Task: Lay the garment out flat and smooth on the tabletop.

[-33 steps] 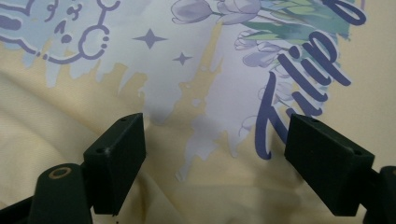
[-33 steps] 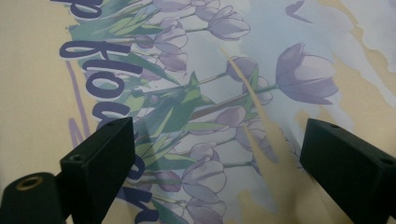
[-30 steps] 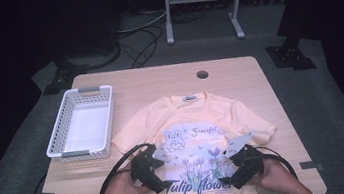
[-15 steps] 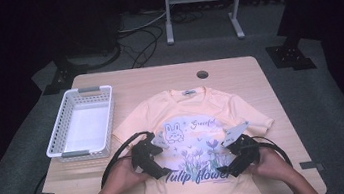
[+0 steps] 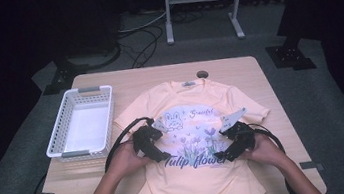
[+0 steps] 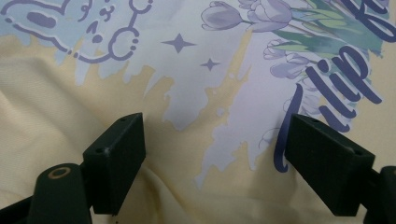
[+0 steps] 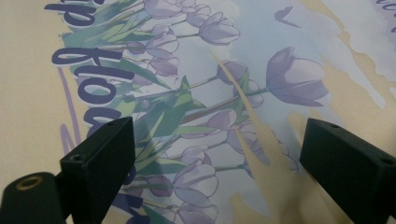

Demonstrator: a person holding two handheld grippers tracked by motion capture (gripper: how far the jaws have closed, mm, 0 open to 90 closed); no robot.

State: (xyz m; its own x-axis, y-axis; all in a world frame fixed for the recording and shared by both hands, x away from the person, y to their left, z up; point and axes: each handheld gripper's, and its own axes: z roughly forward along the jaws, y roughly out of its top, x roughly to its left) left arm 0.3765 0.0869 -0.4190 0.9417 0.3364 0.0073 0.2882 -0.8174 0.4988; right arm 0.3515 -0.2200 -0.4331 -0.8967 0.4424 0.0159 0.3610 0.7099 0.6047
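A pale yellow T-shirt lies flat, front up, on the wooden table, collar at the far side. Its print shows a rabbit, tulips and the words "Tulip flower". My left gripper hovers low over the left edge of the print, jaws wide open and nothing between them. The left gripper view shows its jaws either side of pale blue print, with the gripper open. My right gripper is over the print's right side, also open, above the purple tulips. A small crease runs through the fabric there.
A white plastic basket stands on the table's left part, beside the shirt's left sleeve. A round hole sits near the table's far edge. Black cables loop from both grippers over the table's near corners. A metal stand and cables are on the floor behind.
Both hands have slid away from the person, up the shirt from the lettering near the hem toward the middle of the print. The jaws stayed open.
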